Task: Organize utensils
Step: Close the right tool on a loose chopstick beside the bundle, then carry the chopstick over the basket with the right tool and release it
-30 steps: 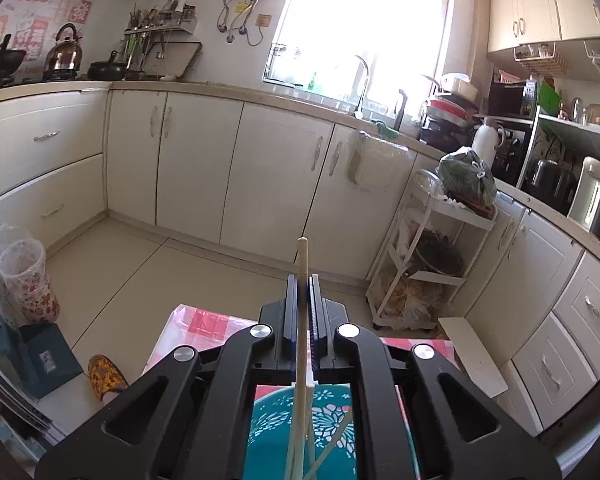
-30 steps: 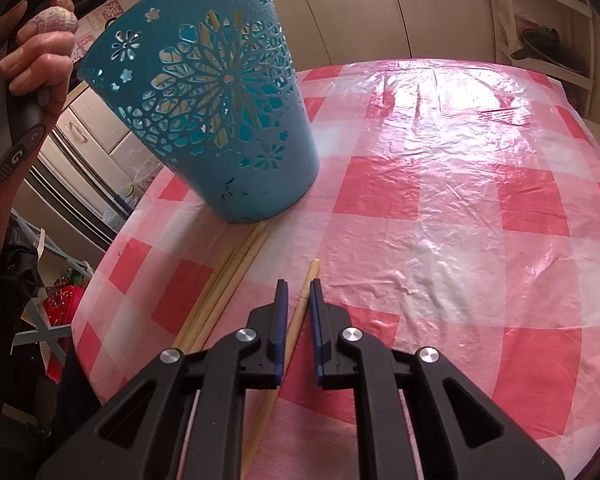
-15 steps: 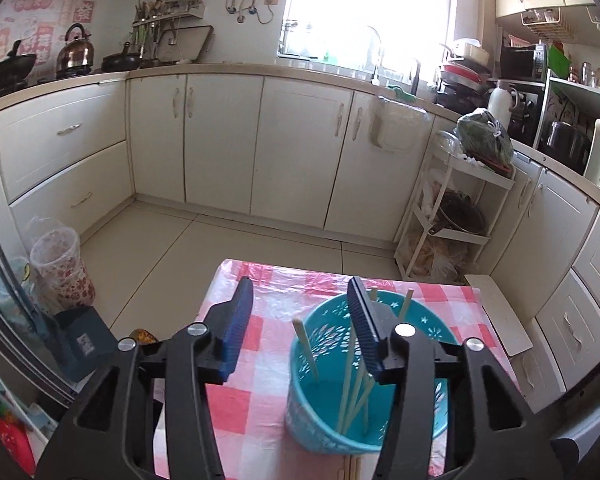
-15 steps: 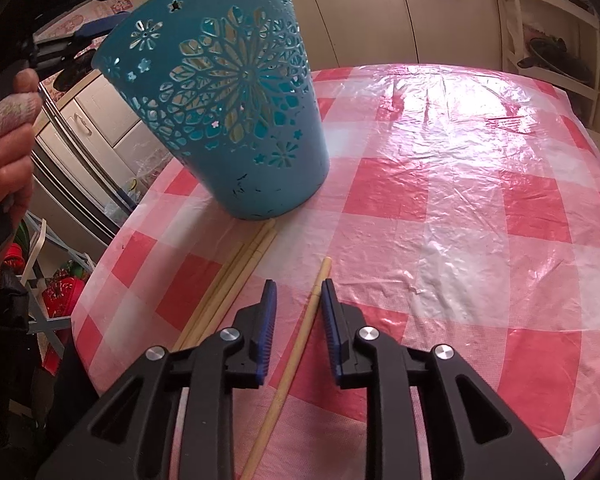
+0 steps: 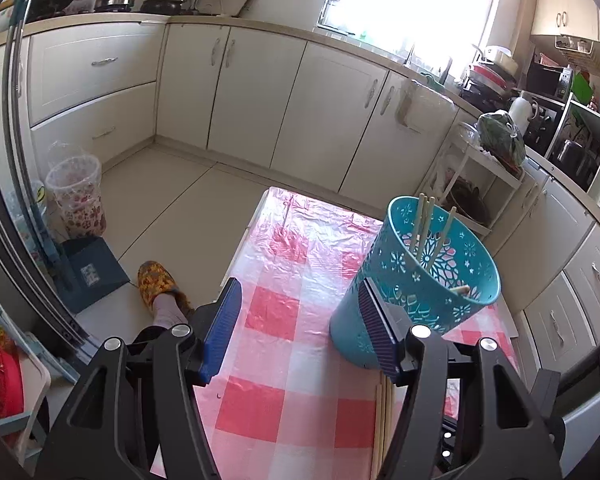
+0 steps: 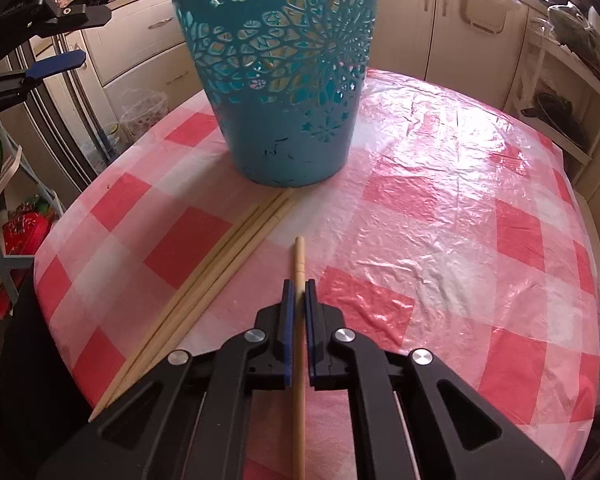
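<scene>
A teal cut-out plastic basket (image 5: 420, 280) stands on the red-and-white checked table (image 5: 284, 320) and holds several wooden chopsticks (image 5: 422, 228). It also shows in the right wrist view (image 6: 284, 80). My left gripper (image 5: 300, 320) is open and empty, above the table to the left of the basket. My right gripper (image 6: 299, 292) is shut on a single chopstick (image 6: 299, 264) that lies along the table. Three more chopsticks (image 6: 220, 268) lie side by side just left of it, their far ends at the basket's foot.
The table's left edge (image 5: 240, 248) drops to the kitchen floor, where a slippered foot (image 5: 156, 284) stands. Cream cabinets (image 5: 260, 92) line the far walls. A white rack (image 5: 496, 168) stands beyond the table. The left gripper shows at the upper left of the right wrist view (image 6: 56, 66).
My left gripper let its chopstick go into the basket, opened, and drew back to the left. My right gripper opened around the lone chopstick and has now shut on it.
</scene>
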### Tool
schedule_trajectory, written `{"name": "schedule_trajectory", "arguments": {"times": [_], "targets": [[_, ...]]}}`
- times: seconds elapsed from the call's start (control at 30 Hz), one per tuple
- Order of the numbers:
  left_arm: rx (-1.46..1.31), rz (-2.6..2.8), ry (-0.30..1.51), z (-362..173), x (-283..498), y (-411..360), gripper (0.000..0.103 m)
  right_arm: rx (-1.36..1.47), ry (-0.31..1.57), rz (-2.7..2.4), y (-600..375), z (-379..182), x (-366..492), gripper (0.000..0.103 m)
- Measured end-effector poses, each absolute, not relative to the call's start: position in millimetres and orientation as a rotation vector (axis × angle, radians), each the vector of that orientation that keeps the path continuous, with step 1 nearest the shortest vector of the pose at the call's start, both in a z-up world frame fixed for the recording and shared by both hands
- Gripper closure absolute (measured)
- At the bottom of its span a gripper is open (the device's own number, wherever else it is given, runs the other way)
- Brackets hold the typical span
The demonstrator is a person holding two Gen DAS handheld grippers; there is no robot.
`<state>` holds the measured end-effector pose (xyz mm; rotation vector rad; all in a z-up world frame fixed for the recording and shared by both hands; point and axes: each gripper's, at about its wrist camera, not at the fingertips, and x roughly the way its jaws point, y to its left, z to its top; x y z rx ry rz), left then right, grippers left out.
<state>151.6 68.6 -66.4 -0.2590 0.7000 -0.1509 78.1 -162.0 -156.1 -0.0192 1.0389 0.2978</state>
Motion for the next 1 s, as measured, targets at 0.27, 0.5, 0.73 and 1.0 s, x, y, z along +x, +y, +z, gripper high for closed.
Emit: {"name": "schedule_trajectory", "arguments": {"times": [0.27,0.5,0.73,1.0], "targets": [[-0.272,-0.164,0.741,-79,147,65,0.045,-0.085,1.038,0.258,-154,-159,76,0.096],[-0.184,-0.167,0.742,-76,134,44,0.044,0.279,1.009,0.293,-200,-158,69,0.097],[-0.112,-0.172,0.758,-78,126,25,0.04,0.516,0.878,0.392,-226,-129,55,0.097],[-0.083,-0.176,0.778,-80,124,17,0.036,0.57,0.752,0.465,-236,-83,53,0.097]]}}
